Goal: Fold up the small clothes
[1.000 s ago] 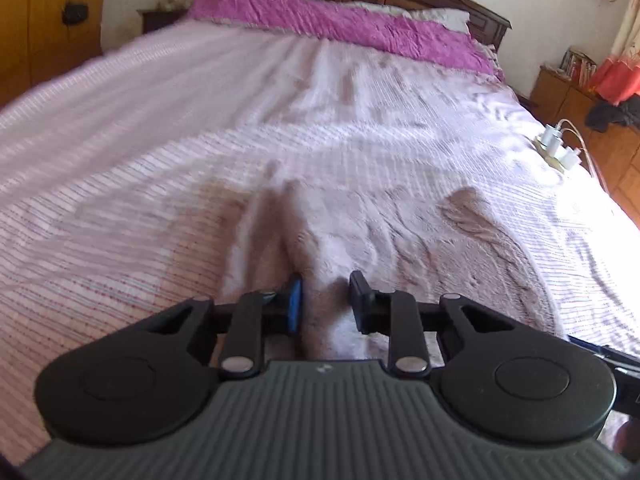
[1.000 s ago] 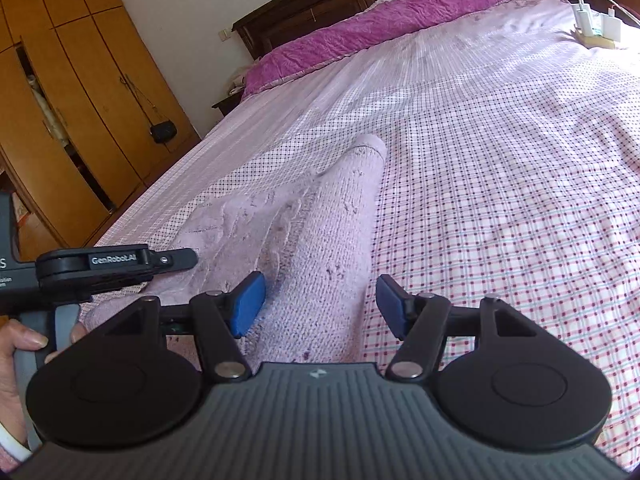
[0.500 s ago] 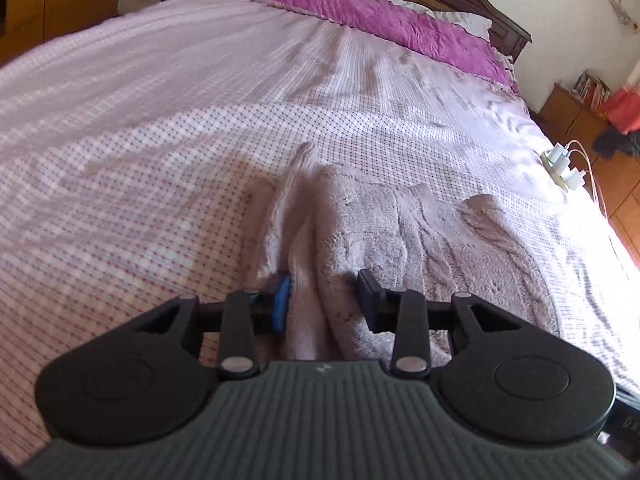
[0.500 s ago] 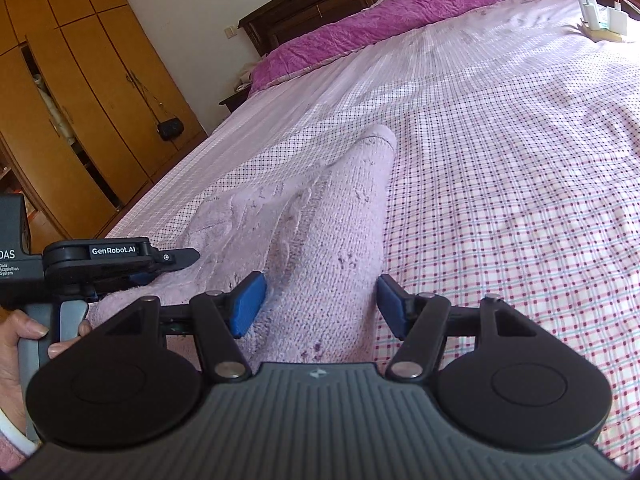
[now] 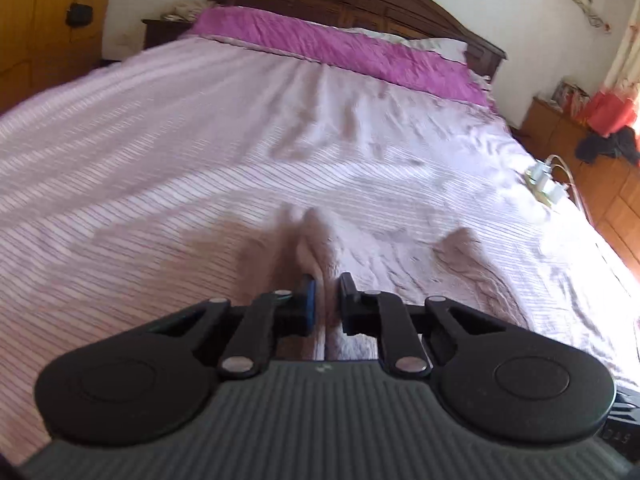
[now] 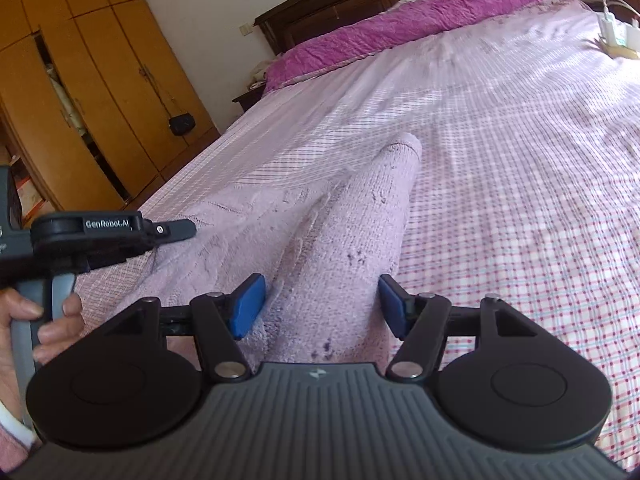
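Item: pink knit sweater (image 6: 280, 216) lay spread on checked bedspread (image 6: 520, 160), near end | Left gripper (image 5: 325, 296): jaws clamped on a raised sweater fold | Right gripper (image 6: 322, 306): jaws apart, straddling right sleeve (image 6: 360, 240); nothing gripped

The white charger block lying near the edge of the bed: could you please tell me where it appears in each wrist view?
Left wrist view: the white charger block sits at the right edge, about mid-height, on the checked bedspread.
Right wrist view: it lies in the top right corner.
Shared landmark: the magenta quilt along the dark headboard.
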